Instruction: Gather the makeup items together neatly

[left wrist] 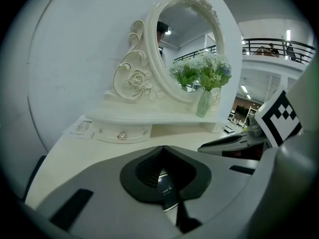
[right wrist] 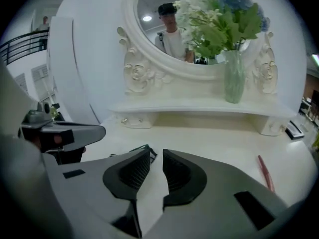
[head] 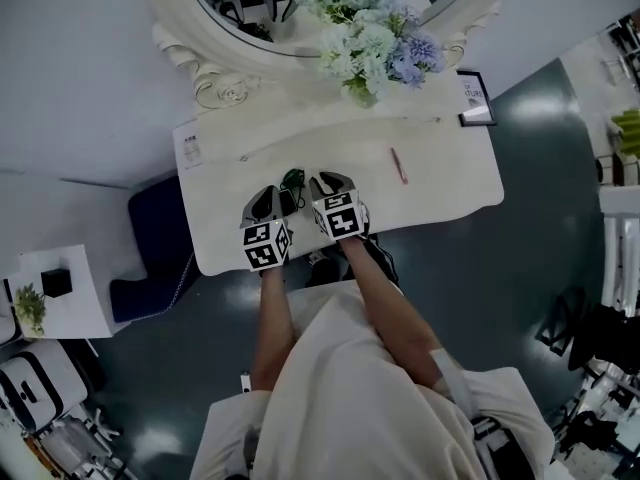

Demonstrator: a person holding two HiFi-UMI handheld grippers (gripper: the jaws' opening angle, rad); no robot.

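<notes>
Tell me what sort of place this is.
Probably a staged dressing corner in a large hall: a white vanity table, an ornate oval mirror, a vase of flowers, and a railed gallery behind.

White top [head: 370, 388]; grey hand-held grippers [head: 268, 200] [head: 330, 183] bear black-and-white marker cubes [head: 266, 245] [head: 338, 216].

Cream-white dressing table [head: 450, 178], red pencil [head: 398, 165], dark makeup item [left wrist: 167, 185], blue-and-white flowers [head: 372, 28], pale green vase [right wrist: 234, 76], blue-grey floor [head: 530, 268].
</notes>
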